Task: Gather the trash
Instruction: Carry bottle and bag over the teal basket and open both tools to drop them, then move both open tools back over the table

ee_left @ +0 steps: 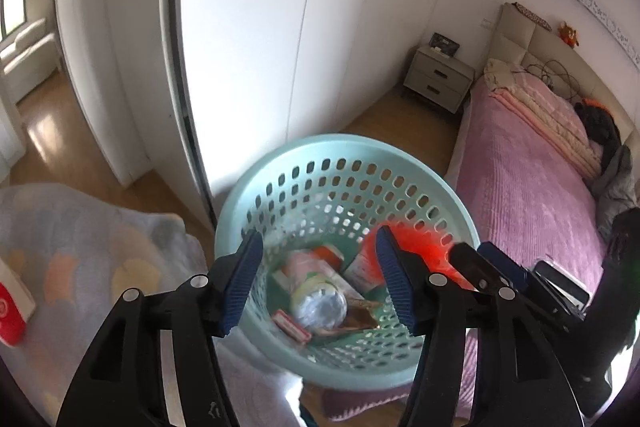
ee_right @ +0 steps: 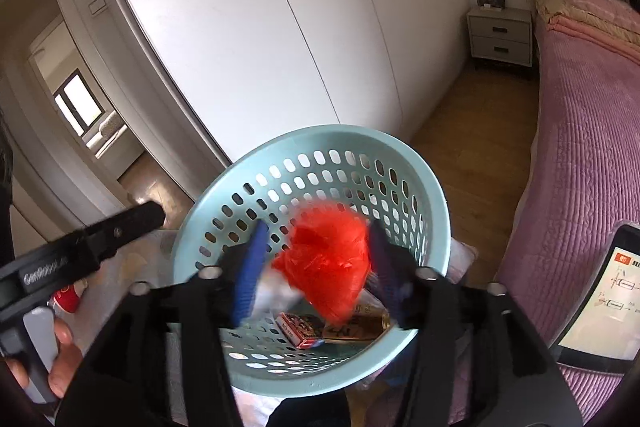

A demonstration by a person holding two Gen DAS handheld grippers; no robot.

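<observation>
A mint perforated laundry basket [ee_right: 420, 183] is sitting beside the pink bed [ee_left: 520, 187], holding a plastic bottle [ee_left: 318, 303] and wrappers. The right gripper [ee_right: 316, 267] is gaping around a blurred red bag [ee_right: 328, 263], seemingly loose; the left gripper [ee_left: 320, 283] is hovering open, empty.

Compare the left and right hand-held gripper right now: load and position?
The left hand-held gripper is open and empty; the right hand-held gripper is open around a blurred red plastic bag, grip unclear. The left sits over the trash at the bottom of the basket; the right is toward the bed side. Both hover over the basket.
</observation>
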